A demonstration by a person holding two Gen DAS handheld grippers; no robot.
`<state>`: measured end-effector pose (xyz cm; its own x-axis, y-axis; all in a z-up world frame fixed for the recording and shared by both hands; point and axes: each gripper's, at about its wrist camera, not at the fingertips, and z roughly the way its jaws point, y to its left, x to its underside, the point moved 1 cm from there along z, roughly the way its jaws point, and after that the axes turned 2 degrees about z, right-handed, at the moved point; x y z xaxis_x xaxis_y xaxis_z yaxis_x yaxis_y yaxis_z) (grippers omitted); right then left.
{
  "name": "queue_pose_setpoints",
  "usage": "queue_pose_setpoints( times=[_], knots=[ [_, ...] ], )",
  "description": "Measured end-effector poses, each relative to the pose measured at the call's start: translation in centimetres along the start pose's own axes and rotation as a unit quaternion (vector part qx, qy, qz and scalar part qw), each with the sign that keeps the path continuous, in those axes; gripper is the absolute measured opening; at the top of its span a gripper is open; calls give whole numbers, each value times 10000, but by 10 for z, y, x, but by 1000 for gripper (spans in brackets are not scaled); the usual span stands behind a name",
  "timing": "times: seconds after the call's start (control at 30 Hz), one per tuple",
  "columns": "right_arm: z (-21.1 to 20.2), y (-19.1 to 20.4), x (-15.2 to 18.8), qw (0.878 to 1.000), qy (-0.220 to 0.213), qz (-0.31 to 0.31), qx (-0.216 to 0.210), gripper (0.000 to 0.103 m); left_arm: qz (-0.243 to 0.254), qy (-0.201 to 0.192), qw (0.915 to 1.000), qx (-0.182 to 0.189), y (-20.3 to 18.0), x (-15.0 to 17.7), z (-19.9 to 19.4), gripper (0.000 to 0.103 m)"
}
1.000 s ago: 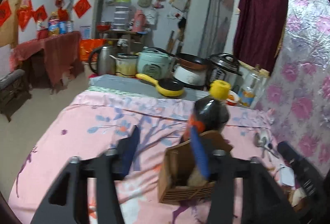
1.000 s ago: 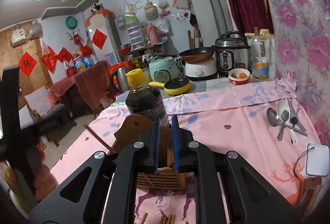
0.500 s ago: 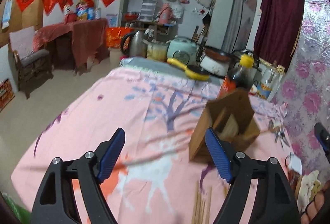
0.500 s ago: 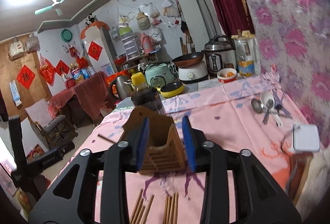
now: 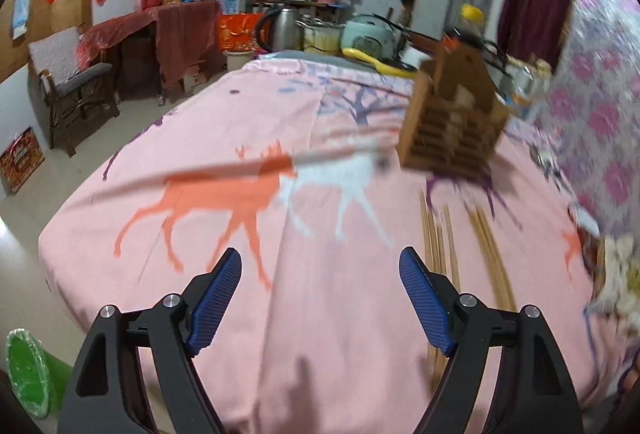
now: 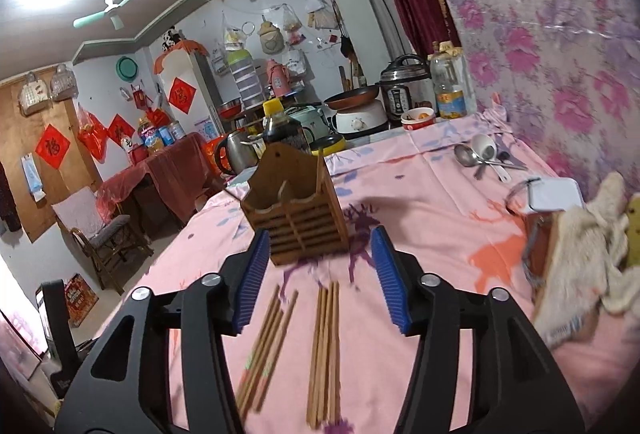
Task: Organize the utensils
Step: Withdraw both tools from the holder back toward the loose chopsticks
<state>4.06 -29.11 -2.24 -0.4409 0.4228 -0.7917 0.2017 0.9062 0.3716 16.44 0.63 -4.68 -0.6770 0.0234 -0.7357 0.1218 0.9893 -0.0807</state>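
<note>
A brown wooden utensil holder (image 6: 298, 218) stands on the pink tablecloth (image 6: 420, 218), with one chopstick (image 6: 319, 170) upright in it. It also shows in the left wrist view (image 5: 454, 118), blurred. Two loose bunches of wooden chopsticks (image 6: 326, 346) lie flat in front of it, between my right gripper's fingers; they show in the left wrist view (image 5: 440, 234) too. A single chopstick (image 5: 280, 164) lies on the cloth left of the holder. Several spoons (image 6: 482, 156) lie at the far right. My right gripper (image 6: 320, 280) is open and empty above the chopsticks. My left gripper (image 5: 320, 300) is open and empty near the table's front.
A dark sauce bottle with yellow cap (image 6: 282, 126) stands behind the holder. Cookers, a kettle and a yellow pan (image 6: 332, 144) line the far end. A white box (image 6: 554, 194) and a fluffy cloth (image 6: 588, 246) lie at the right. The floral wall (image 6: 560, 34) bounds the right side.
Both grippers have drawn back from the holder toward the table's near edge. The right gripper, nearly shut a second ago, has opened wide. One chopstick now stands in the holder.
</note>
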Motion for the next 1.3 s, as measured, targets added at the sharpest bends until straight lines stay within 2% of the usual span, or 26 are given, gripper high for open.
queue_pose_setpoints(
  times=[0.2, 0.33, 0.4, 0.6, 0.77, 0.93, 1.23, 1.3],
  knots=[
    [-17, -2, 38, 9994, 225, -276, 41, 62, 912, 92, 9956, 173, -15, 65, -17, 82],
    [-19, -5, 56, 9987, 355, -377, 8, 65, 1571, 345, 9863, 373, -27, 106, -14, 82],
    [-17, -5, 66, 9980, 467, -419, -52, 65, 1735, 453, 9829, 421, -34, 114, -9, 82],
    [-6, -9, 100, 9929, 890, -787, 89, 67, 1970, 533, 9767, 667, -49, 117, 3, 82],
    [3, -23, 114, 9903, 1152, -752, 203, 67, 2026, 410, 9743, 899, -60, 112, 9, 89],
    [9, -29, 118, 9895, 1263, -661, 238, 67, 1862, 399, 9775, 903, -61, 98, 26, 90],
    [19, -34, 126, 9874, 1415, -654, 286, 67, 1521, 479, 9851, 644, -59, 65, 59, 89],
    [21, -36, 126, 9873, 1429, -628, 290, 67, 1370, 510, 9867, 710, -55, 64, 59, 89]
  ],
)
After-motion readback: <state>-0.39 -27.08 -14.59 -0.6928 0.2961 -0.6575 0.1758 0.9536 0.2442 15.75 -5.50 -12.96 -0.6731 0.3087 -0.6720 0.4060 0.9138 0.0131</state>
